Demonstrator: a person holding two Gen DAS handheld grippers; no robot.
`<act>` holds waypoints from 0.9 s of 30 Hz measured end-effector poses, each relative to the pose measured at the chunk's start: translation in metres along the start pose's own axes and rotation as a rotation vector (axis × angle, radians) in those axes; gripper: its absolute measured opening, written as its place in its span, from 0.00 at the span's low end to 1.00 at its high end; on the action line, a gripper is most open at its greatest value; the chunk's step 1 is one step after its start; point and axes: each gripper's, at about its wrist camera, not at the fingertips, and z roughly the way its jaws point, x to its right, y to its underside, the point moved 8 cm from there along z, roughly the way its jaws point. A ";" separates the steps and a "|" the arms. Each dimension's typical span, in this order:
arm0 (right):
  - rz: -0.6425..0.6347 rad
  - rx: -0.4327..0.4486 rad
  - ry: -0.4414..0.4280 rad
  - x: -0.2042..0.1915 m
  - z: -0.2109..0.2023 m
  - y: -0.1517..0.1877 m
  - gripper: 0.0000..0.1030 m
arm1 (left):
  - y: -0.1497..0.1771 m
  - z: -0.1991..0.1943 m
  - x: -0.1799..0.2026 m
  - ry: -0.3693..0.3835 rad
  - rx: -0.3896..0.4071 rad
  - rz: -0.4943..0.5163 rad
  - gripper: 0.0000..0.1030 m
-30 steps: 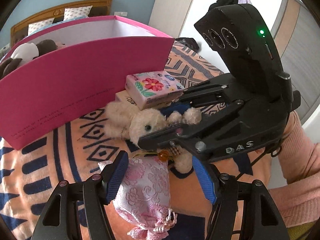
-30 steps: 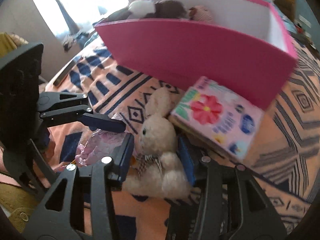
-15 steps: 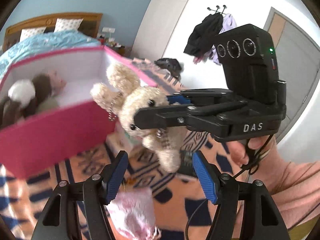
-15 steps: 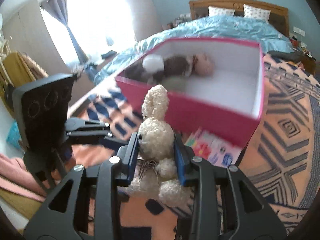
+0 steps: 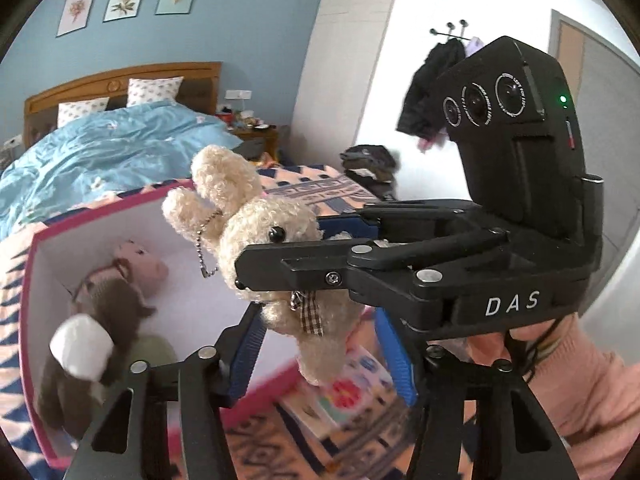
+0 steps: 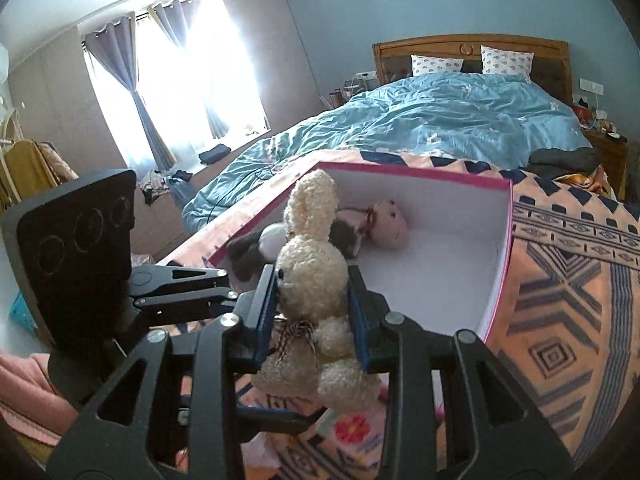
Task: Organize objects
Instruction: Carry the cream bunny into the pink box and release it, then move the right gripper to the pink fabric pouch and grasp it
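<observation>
Your right tool (image 6: 312,316) is pinching the cream plush rabbit (image 6: 310,272) at the chest, its blue pads pressed into the curly pile on both sides; in the left wrist view the black fingers cover the rabbit's (image 5: 256,236) muzzle and most of its body, so only the ears, one bead eye, a ball chain and a checked bow show clearly. Your left tool (image 5: 324,360) is spread wide with nothing between its blue pads. The rabbit hangs in the air just above the near edge of the pink box (image 6: 502,256), a rigid carton with white inner walls. Inside the box, against its far wall, lie a brown plush with a white end (image 5: 96,328) and a pale pink plush head (image 6: 390,226); how they join is hard to make out. Below the box's near wall, a flat pack printed with a red flower (image 6: 352,428) is blurred and partly cut off by the tool arms. The box sits on a peach and navy geometric blanket (image 6: 568,280); behind it stretch a rumpled blue duvet (image 6: 440,120), a wooden headboard, a blue wall with three framed prints and a bright curtained window.
</observation>
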 end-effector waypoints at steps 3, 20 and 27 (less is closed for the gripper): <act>0.027 -0.008 0.005 0.017 0.011 -0.011 0.35 | -0.006 0.011 -0.021 -0.014 -0.031 -0.039 0.47; 0.079 -0.105 0.237 0.112 0.068 -0.039 0.36 | -0.041 0.081 -0.078 -0.118 -0.177 -0.140 0.47; 0.114 -0.088 0.264 0.121 0.053 -0.035 0.53 | -0.037 0.068 -0.078 -0.147 -0.131 -0.118 0.51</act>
